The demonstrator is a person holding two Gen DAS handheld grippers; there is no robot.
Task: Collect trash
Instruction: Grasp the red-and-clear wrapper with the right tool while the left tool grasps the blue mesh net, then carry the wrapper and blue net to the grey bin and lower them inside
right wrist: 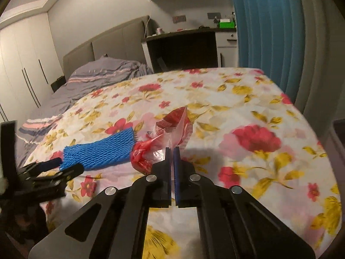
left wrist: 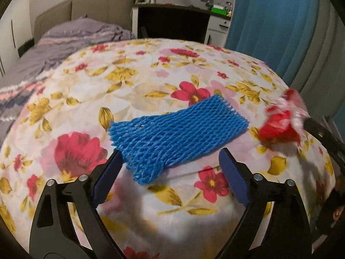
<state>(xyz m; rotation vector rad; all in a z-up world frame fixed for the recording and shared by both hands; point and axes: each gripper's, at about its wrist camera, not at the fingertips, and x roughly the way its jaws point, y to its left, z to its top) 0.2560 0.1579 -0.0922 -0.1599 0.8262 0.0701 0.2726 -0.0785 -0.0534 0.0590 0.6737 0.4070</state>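
Note:
A blue foam net lies flat on the floral bed sheet. My left gripper stands open over the net's near end, one blue pad on each side of it and neither pressing it. To the right, a crumpled red and clear plastic wrapper is blurred at the tip of my right gripper. In the right wrist view the right gripper is shut, with a flap of the wrapper pinched between its tips. The net and the left gripper show at the left.
A grey striped blanket lies bunched at the head of the bed below a padded headboard. Beyond the bed stands a dark desk with small items, and a blue curtain hangs at the right. White wardrobes line the left wall.

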